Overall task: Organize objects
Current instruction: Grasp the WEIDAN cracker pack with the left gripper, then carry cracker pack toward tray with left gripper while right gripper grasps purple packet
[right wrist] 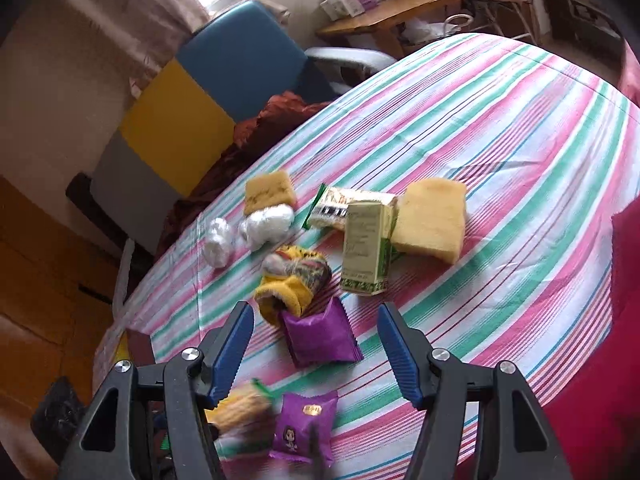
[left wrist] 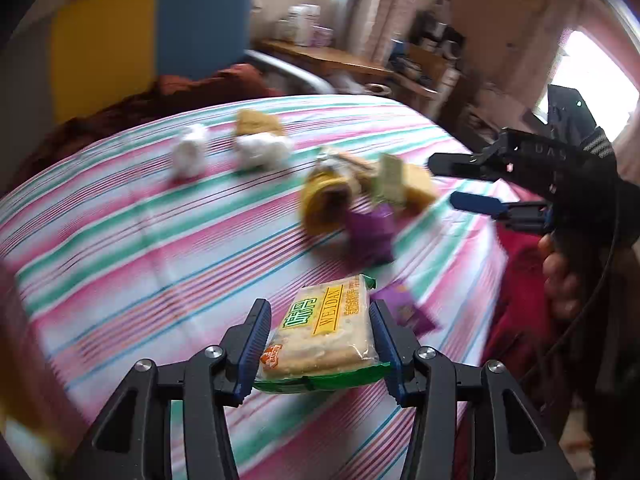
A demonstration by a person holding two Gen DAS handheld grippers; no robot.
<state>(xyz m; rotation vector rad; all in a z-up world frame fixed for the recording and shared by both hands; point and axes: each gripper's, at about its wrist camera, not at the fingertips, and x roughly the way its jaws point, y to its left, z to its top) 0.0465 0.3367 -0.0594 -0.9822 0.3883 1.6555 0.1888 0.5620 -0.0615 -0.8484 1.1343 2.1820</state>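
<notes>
My left gripper (left wrist: 320,322) is shut on a green-edged cracker packet (left wrist: 324,336) and holds it above the striped tablecloth (left wrist: 140,240). My right gripper (right wrist: 316,320) is open and empty above a purple snack packet (right wrist: 320,336); it also shows in the left wrist view (left wrist: 440,180). A second purple packet (right wrist: 304,428) lies nearer me, beside a blurred yellow packet (right wrist: 240,412). On the cloth lie a yellow sock roll (right wrist: 294,280), a green carton (right wrist: 366,248), a yellow sponge (right wrist: 432,220), a cracker packet (right wrist: 340,208), a smaller sponge (right wrist: 268,190) and two white bundles (right wrist: 218,242).
A blue and yellow chair (right wrist: 224,68) with a brown cloth (right wrist: 272,120) stands past the table's far edge. A wooden shelf (right wrist: 384,12) with boxes is behind. A red cloth (right wrist: 624,320) covers the table's right side.
</notes>
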